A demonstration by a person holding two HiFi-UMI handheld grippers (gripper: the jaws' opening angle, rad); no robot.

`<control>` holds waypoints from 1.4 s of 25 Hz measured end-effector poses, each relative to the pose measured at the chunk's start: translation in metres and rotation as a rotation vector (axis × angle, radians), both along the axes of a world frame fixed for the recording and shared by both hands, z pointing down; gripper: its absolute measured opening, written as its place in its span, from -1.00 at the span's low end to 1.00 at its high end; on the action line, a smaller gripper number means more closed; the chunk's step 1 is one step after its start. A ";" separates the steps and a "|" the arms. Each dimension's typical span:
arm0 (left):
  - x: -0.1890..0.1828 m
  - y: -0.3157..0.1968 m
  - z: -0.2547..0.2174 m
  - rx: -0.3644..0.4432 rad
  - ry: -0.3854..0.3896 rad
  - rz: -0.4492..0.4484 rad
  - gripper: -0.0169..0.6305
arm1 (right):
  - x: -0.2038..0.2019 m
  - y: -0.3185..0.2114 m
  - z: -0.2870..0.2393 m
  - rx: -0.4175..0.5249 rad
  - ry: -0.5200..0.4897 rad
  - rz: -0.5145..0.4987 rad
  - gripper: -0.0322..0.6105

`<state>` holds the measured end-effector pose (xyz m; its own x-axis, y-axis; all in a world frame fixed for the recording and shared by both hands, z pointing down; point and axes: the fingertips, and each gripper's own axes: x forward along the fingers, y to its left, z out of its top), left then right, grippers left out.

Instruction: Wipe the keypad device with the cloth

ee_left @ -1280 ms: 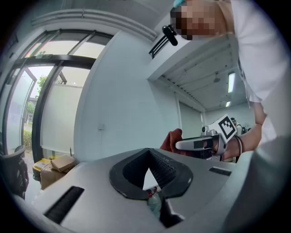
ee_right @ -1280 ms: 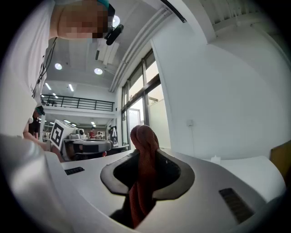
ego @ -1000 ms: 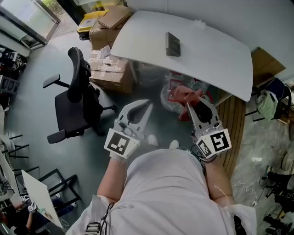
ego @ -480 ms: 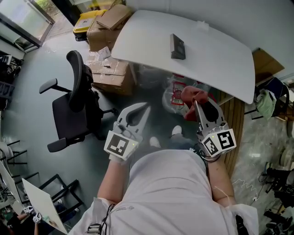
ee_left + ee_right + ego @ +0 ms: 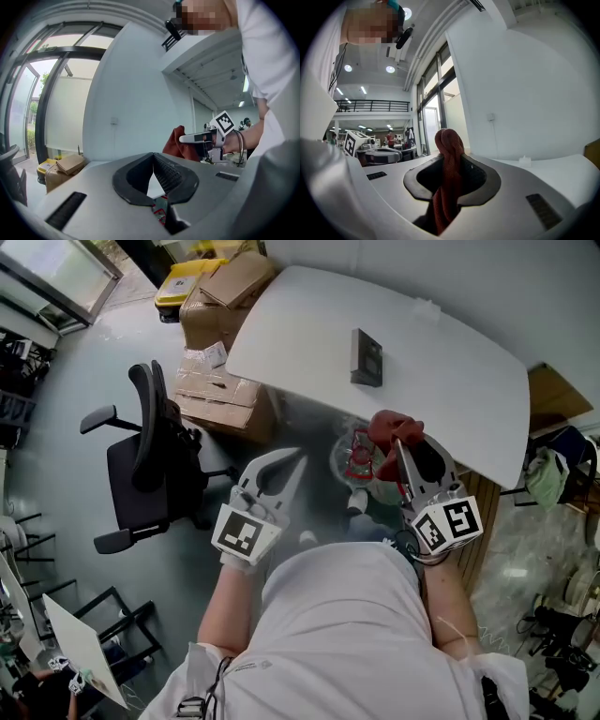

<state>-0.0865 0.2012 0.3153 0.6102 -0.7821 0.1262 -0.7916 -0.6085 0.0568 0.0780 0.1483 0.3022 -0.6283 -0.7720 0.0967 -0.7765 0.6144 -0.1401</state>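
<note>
The keypad device (image 5: pixel 367 358), a dark flat slab, lies on the white table (image 5: pixel 441 362) in the head view. My right gripper (image 5: pixel 399 441) is held near the table's front edge, below and right of the keypad and apart from it. It is shut on a red cloth (image 5: pixel 385 426). In the right gripper view the cloth (image 5: pixel 449 174) is bunched between the jaws of my right gripper (image 5: pixel 450 157) and sticks out past the tips. My left gripper (image 5: pixel 301 456) hangs over the floor with its tips together and nothing in them. In the left gripper view my left gripper (image 5: pixel 153 154) faces the cloth (image 5: pixel 178 143).
A black office chair (image 5: pixel 150 460) stands at the left. Cardboard boxes (image 5: pixel 220 381) are stacked beside the table's left end. A clear bag with red items (image 5: pixel 356 457) sits under the table's edge. Wooden slats (image 5: pixel 480 507) lie to the right.
The table and keypad have come closer in the view. My right gripper has carried the red cloth up to the table's front edge. The left gripper has hardly moved.
</note>
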 end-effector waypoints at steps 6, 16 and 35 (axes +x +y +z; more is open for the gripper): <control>0.034 -0.050 0.003 -0.028 -0.009 -0.041 -0.91 | 0.030 -0.052 0.005 -0.022 -0.017 -0.052 -0.62; 0.081 -0.122 0.029 -0.060 -0.092 -0.074 -0.91 | 0.059 -0.113 0.031 -0.118 -0.100 -0.151 -0.62; 0.086 -0.225 0.132 -0.245 -0.243 0.211 -0.91 | 0.003 -0.207 0.121 -0.340 -0.059 -0.114 -0.62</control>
